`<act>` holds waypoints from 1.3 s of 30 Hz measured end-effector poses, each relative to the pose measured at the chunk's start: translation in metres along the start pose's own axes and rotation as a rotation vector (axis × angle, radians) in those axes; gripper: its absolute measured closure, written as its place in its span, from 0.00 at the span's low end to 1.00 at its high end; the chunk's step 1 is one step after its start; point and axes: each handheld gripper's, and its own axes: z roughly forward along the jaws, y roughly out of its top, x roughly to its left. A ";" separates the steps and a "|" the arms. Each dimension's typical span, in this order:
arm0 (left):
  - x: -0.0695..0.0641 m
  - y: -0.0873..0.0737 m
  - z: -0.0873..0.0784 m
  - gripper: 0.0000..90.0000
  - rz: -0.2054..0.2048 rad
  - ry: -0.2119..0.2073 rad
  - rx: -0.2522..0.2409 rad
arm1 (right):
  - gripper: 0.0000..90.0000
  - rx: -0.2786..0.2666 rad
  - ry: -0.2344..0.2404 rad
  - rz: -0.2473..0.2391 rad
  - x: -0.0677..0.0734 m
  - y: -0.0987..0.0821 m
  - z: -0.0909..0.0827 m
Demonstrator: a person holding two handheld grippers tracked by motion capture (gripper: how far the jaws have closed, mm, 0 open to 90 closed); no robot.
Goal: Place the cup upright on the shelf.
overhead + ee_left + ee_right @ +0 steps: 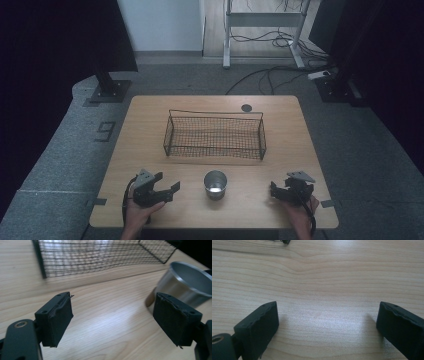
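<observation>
steel cup (215, 184) between both grippers

A lab: black curtains (60, 35), floor cables (270, 75), lone wooden table (150, 150).

Overhead cam; two close jaw-cams.

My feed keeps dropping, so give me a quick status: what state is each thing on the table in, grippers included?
Metal cup: upright on the table, mouth open, nothing visible inside, ungripped.
Wire basket: upright beyond the cup, empty.
Left gripper: jaws apart, nothing between them; cup just outside one jaw.
Right gripper: jaws apart over bare wood, holding nothing.
</observation>
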 end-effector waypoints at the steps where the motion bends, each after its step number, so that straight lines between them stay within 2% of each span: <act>1: -0.001 0.000 0.000 0.18 0.009 0.000 -0.003 | 0.05 0.000 0.000 0.000 0.000 0.000 0.000; 12: -0.017 0.008 0.002 0.17 0.035 -0.038 -0.009 | 0.06 -0.002 -0.004 0.006 0.000 0.001 0.001; 16: -0.026 0.012 0.006 0.17 0.059 -0.046 -0.006 | 0.06 -0.004 -0.004 0.004 -0.001 0.001 0.001; 30: -0.041 0.021 0.018 0.16 0.058 -0.078 -0.003 | 0.07 -0.006 -0.005 0.005 -0.001 0.001 0.001; 33: -0.042 0.025 0.019 0.16 0.061 -0.072 -0.007 | 0.08 -0.008 -0.005 0.006 -0.001 0.001 0.001; 35: -0.043 0.030 0.021 0.16 0.056 -0.087 -0.011 | 0.09 -0.010 -0.007 0.007 -0.001 0.001 0.001; 39: -0.043 0.032 0.023 0.16 0.048 -0.090 -0.013 | 0.10 -0.013 -0.008 0.007 -0.001 0.001 0.001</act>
